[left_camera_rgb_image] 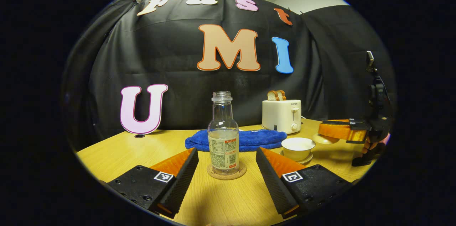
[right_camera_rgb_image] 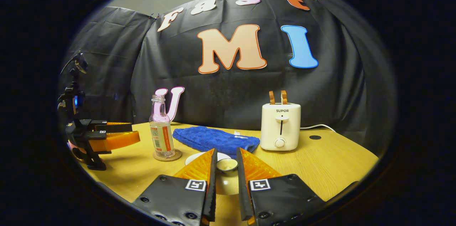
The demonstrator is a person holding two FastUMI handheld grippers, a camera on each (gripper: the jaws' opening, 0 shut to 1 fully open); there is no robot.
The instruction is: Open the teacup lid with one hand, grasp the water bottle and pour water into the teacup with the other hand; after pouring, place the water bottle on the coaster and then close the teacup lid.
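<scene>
Standing on coaster (left_camera_rgb_image: 226,173), bottle (left_camera_rgb_image: 223,137) between parted tongs (left_camera_rgb_image: 227,162).

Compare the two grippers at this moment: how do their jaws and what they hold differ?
The left gripper stands wide open, nothing between its fingers, with the water bottle on its coaster ahead. The right gripper is nearly closed around the teacup lid. Both share orange fingers and black bodies.

Clear plastic water bottle (left_camera_rgb_image: 223,137) on cork coaster (left_camera_rgb_image: 226,171); matt wood-grain table (left_camera_rgb_image: 124,151).
</scene>
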